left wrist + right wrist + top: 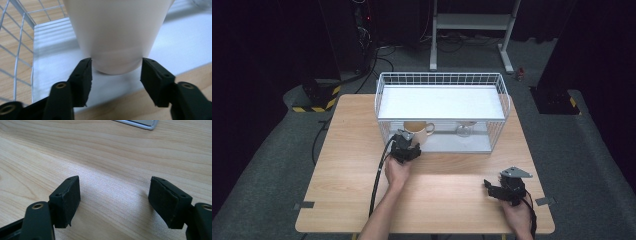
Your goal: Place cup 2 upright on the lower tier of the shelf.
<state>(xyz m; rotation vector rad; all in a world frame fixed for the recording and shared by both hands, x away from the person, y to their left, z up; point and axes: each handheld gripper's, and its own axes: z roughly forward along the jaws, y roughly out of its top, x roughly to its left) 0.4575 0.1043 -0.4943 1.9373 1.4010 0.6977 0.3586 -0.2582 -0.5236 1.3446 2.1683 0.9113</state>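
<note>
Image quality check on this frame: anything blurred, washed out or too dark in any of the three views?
High view: the table is evenly lit, the surroundings nearly black. Left gripper view: the mug is very close, soft and washed out. Right gripper view: the wood grain is sharp, with a pale sheen between the jaws.

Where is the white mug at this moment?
In the high view the white mug stands on the lower shelf of the wire rack, at its left front, directly ahead of the left gripper and left of a glass.

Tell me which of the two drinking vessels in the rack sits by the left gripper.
The cream mug with a handle; the clear glass stands farther right.
</note>
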